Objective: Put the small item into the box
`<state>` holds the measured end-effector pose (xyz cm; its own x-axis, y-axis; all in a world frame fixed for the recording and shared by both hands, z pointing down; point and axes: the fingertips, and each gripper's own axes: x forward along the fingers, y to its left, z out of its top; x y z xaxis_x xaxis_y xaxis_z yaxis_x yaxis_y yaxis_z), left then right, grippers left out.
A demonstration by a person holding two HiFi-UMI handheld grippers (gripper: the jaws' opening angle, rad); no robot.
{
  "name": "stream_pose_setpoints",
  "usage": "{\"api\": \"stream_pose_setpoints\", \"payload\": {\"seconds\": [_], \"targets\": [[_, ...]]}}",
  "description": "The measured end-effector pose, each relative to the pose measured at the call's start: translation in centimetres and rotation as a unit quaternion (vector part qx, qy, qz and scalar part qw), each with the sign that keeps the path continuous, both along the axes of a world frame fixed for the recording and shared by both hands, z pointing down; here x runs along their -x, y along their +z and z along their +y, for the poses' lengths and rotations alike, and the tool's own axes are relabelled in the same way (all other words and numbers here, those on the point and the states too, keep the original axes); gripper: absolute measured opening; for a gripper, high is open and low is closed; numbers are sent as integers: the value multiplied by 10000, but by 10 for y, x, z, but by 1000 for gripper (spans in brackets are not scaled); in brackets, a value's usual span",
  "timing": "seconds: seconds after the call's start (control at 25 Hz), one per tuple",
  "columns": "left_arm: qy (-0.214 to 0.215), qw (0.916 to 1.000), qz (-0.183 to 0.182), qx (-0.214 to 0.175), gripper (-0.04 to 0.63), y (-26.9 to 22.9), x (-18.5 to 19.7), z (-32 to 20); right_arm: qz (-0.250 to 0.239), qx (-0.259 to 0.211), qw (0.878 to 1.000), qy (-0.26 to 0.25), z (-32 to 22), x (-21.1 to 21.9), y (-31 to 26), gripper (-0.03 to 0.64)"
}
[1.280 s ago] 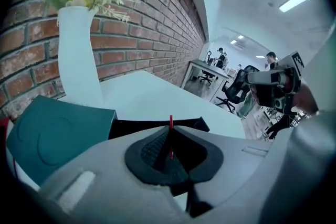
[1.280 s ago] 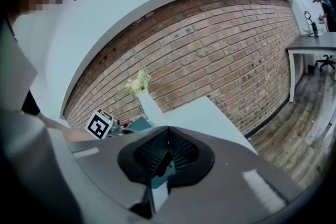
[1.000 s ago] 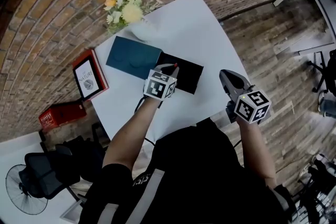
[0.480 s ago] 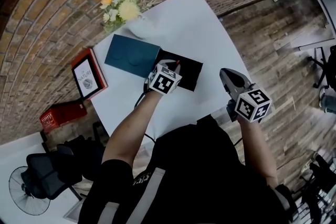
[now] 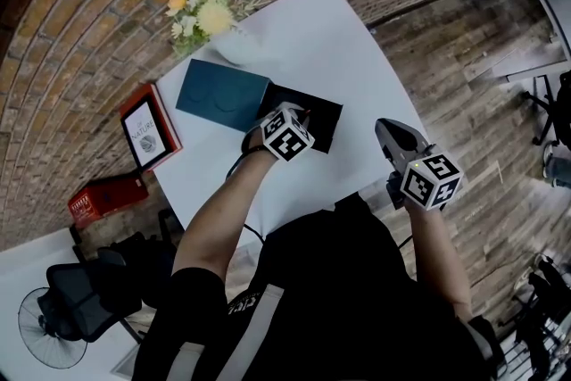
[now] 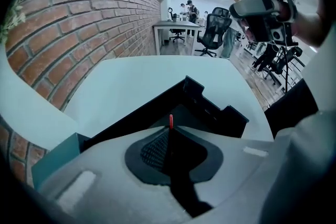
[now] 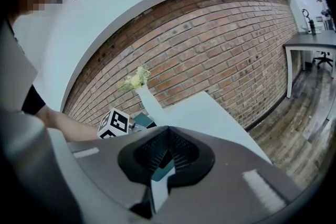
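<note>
A thin small red item [image 6: 170,121] sticks out from the tips of my left gripper [image 6: 169,129], which is shut on it. The gripper points steeply down over the open black box [image 6: 210,107] on the white table. In the head view the left gripper [image 5: 303,117] hangs above the black box [image 5: 323,122], with the red item [image 5: 308,112] at its tip. The teal lid [image 5: 223,95] lies beside the box on its left. My right gripper [image 5: 385,129] is held off the table's right edge, shut with nothing in it; its tips [image 7: 167,131] meet.
A white vase of flowers [image 5: 207,12] stands at the table's far end. On the floor at the left are a red-framed sign [image 5: 148,132] and a red crate [image 5: 105,195]. The table's near edge [image 5: 294,205] is close to the person's body.
The left gripper has rolled and sunk toward the black box with the red item still in it. The right gripper has stayed where it was.
</note>
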<state>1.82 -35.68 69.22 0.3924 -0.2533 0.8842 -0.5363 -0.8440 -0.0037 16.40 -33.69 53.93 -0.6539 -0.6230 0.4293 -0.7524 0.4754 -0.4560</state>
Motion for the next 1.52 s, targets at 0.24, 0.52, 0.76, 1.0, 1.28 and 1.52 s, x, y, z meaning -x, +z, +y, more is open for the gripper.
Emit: {"api": "stream_pose_setpoints", "payload": {"seconds": [0.24,0.52,0.76,1.0,1.28,1.52], "targets": [[555,9972,-493,-70,20,9,0,7,29,21,10000,42,5,-3,2,2],[1009,9927,-647,89,23,18,-8,12,-10,81,9999,144,14,-9,7,2],[1205,9893,-815,68,46,20,-9,8,66,129,9999,80,23,-15,13,2],[1070,9895,-967,-19,113,18,-6,1,31,92,9999,80,18,-26,8,2],[710,9935,-890,-86,126,6,-1,0,-9,123,9999,-40,17,-29,9,2],[-305,9989,-159,-329,126,-34,5,-1,-128,-11,9996,-270,4,-22,1,2]]}}
